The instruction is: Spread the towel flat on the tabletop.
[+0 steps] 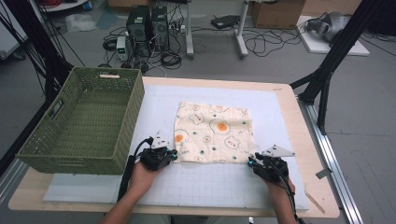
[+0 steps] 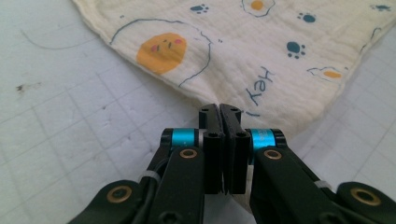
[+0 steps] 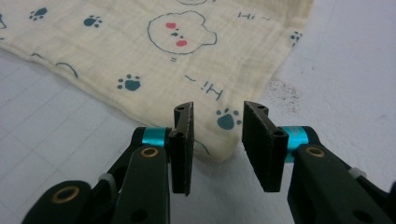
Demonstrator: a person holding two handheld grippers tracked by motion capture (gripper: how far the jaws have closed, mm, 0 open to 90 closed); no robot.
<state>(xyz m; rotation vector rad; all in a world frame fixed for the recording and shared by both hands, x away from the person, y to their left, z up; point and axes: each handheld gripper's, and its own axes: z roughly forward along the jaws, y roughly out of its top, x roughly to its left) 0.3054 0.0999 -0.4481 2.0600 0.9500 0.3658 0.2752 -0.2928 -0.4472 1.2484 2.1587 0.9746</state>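
High view: cream cotton cloth with egg and paw prints (image 1: 214, 133) lies flat mid-table on white grid mat (image 1: 210, 182). Left gripper (image 2: 219, 108) jaws pressed together at near-left edge, pinch on cloth uncertain. Right gripper (image 3: 217, 119) jaws parted over near-right corner. Fold not begun; green woven basket (image 1: 81, 121) empty.

My claws (image 3: 217, 126) are black with blue bands; the cloth (image 1: 214, 133) is cream with orange eggs, teal paws; the basket (image 1: 79, 121) is green.
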